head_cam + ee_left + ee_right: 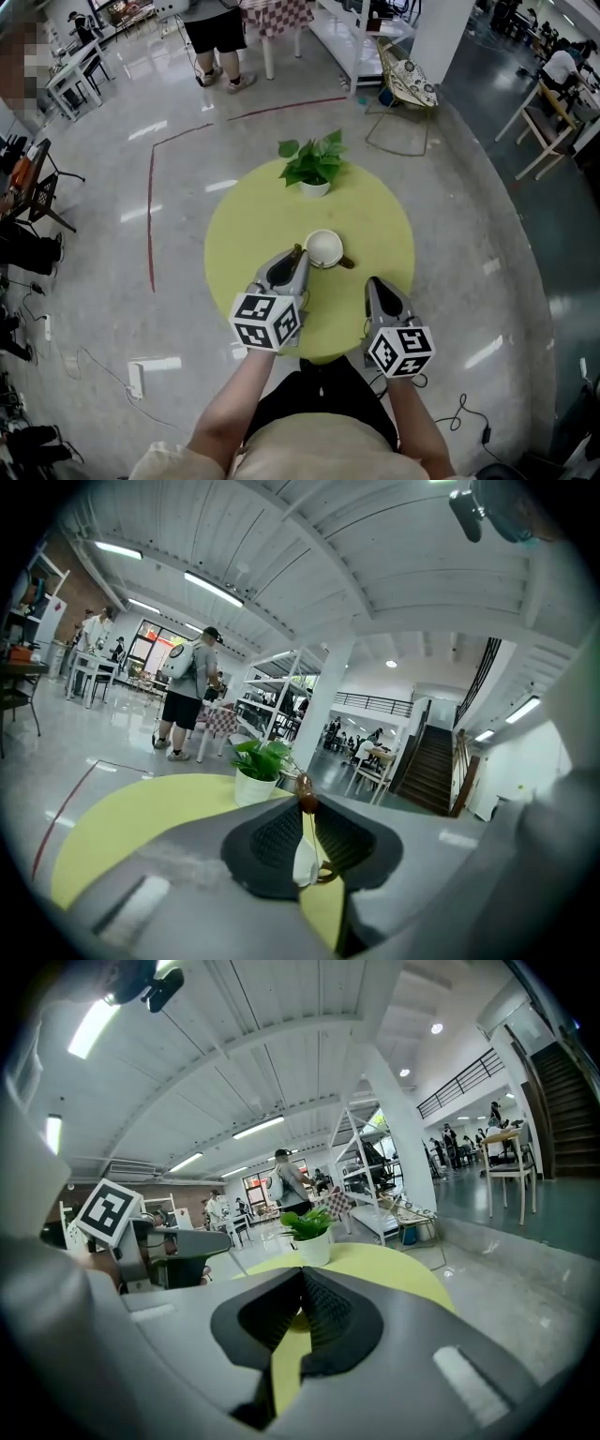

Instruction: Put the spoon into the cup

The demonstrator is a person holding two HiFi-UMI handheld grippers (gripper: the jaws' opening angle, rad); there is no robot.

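Left gripper [293, 261]: clamped on spoon [306, 797], beside cup [324, 248] at mid-table. Right gripper [376, 283]: closed, empty, near table's [375, 211] front edge. Potted plant [314, 164]: far edge.

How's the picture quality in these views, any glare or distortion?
Head view: even light, lamp glare on the glossy grey floor. Left gripper view: strong fisheye, dark corners, the brown spoon in the jaws looks soft. Right gripper view: same fisheye, bright ceiling lamp upper left.
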